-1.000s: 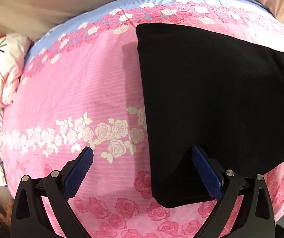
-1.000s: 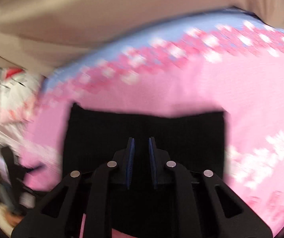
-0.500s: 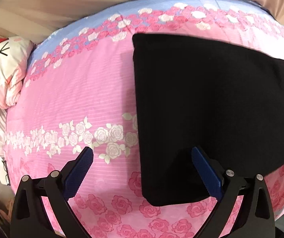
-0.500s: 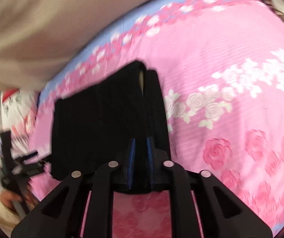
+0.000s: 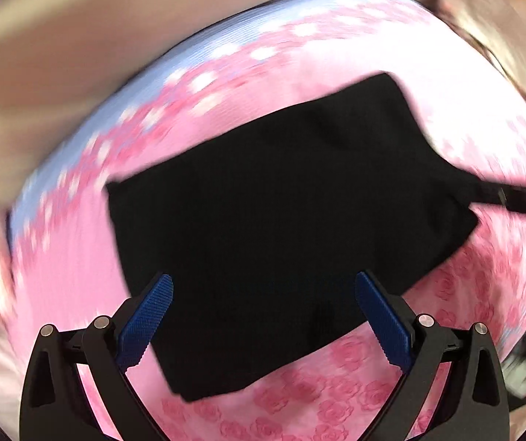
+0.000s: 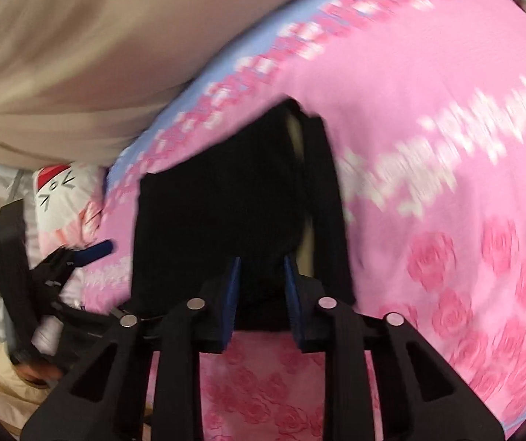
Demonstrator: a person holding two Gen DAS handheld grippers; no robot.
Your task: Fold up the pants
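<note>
The black pants (image 5: 281, 220) lie folded into a rectangle on the pink rose-print bedspread (image 5: 71, 286). My left gripper (image 5: 263, 286) is open and empty, hovering over the near edge of the pants. In the right wrist view my right gripper (image 6: 261, 275) is shut on the near edge of the pants (image 6: 226, 202), with black cloth bunched between its blue pads. The right side of the pants stands up as a fold (image 6: 327, 198). The right gripper shows as a dark blur at the right edge of the left wrist view (image 5: 520, 202). Both views are motion-blurred.
A beige curtain (image 6: 79, 55) hangs behind the bed. A white cartoon-face pillow (image 6: 60, 191) lies at the bed's left end. The left gripper (image 6: 79, 257) and the hand holding it show at the left of the right wrist view.
The left gripper has swung over the pants, which now sit between its fingers and look rotated. The right gripper's jaws have parted a little around the cloth.
</note>
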